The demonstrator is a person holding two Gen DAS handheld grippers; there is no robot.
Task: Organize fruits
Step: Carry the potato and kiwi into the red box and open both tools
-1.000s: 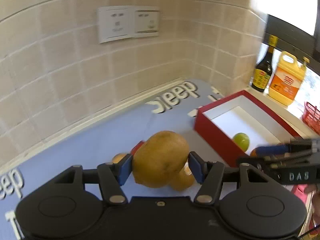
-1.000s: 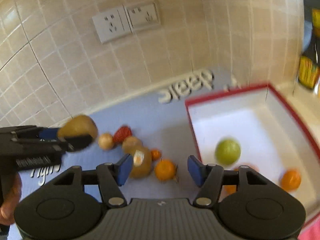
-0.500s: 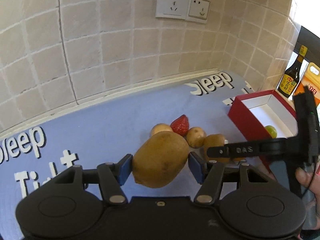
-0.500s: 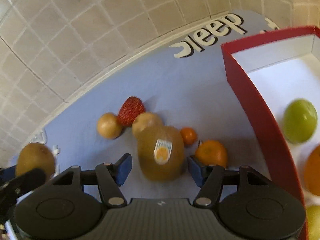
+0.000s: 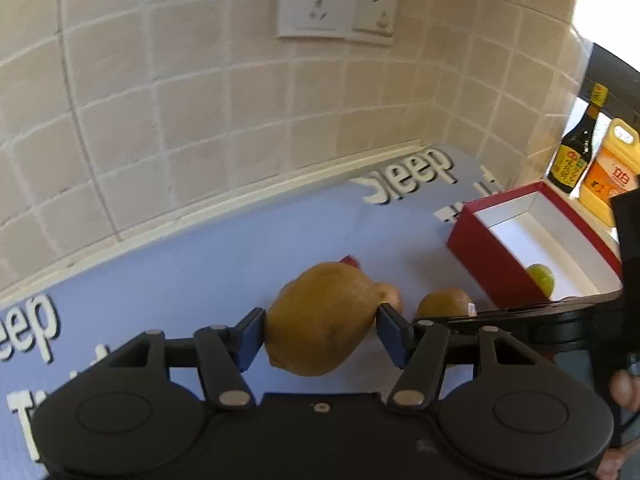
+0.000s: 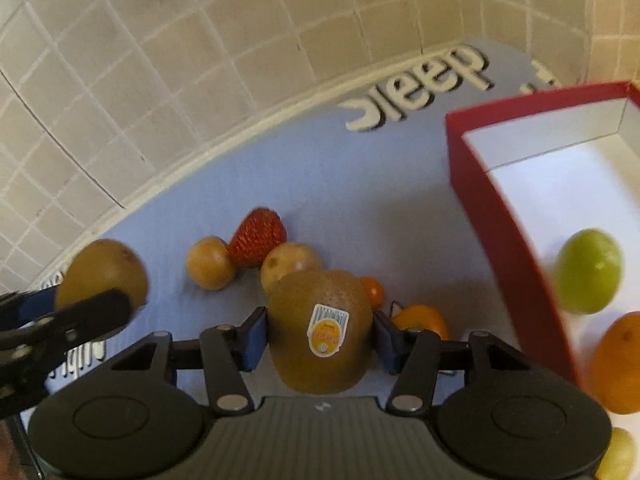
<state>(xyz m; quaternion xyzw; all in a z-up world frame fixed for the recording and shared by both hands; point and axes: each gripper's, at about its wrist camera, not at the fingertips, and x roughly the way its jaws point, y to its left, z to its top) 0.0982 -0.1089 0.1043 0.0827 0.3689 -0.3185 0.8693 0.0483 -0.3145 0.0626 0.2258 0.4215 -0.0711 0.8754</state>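
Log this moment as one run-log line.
left tongs: shut on plain kiwi | right tongs: around stickered kiwi, contact unclear | red box: holds green fruit
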